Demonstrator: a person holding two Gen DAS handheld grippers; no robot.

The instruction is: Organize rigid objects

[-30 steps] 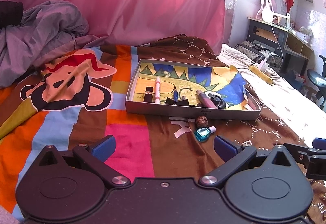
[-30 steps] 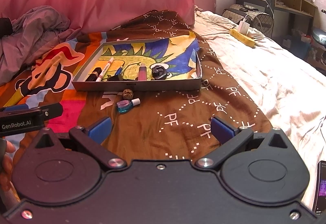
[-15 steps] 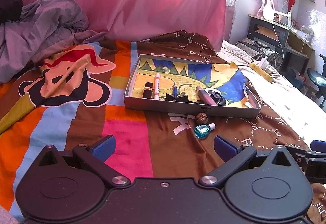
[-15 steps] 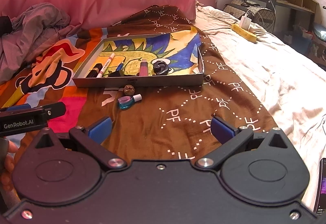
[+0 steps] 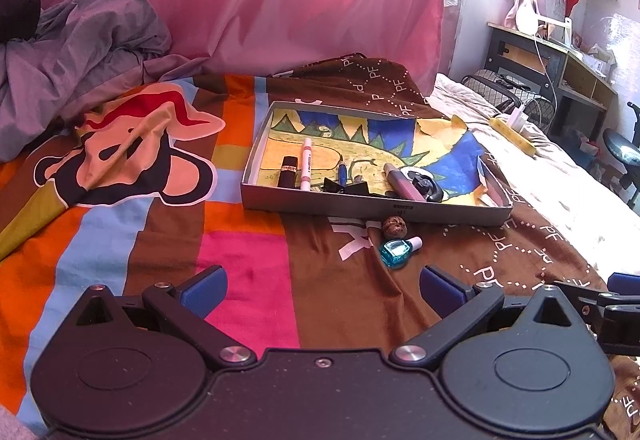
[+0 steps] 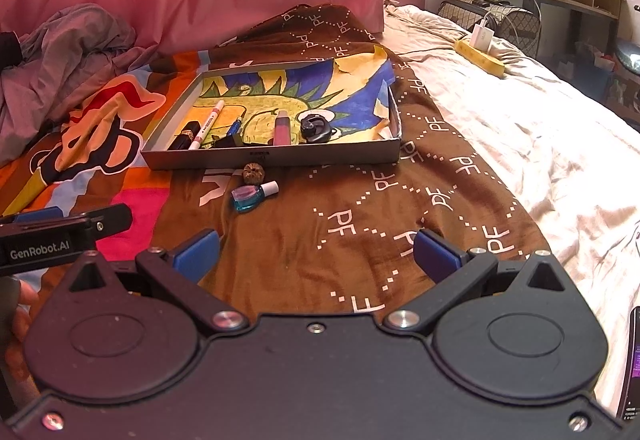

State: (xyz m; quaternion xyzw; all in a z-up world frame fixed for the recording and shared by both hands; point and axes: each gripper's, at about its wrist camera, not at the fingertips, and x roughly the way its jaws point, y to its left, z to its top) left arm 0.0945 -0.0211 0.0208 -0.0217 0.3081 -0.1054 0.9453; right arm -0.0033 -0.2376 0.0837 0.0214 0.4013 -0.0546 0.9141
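Nail polish bottle [image 5: 397,251] lies on its side on the brown blanket [image 6: 360,207], just past my two claws. My left claw [image 5: 323,284] and my right claw [image 6: 316,252] are both wide open and hold nothing. Right behind the bottle sits a little brown nut [image 5: 394,226], near the tray [image 5: 376,204] with pens inside. I think the round bottle could roll away if I bump it.
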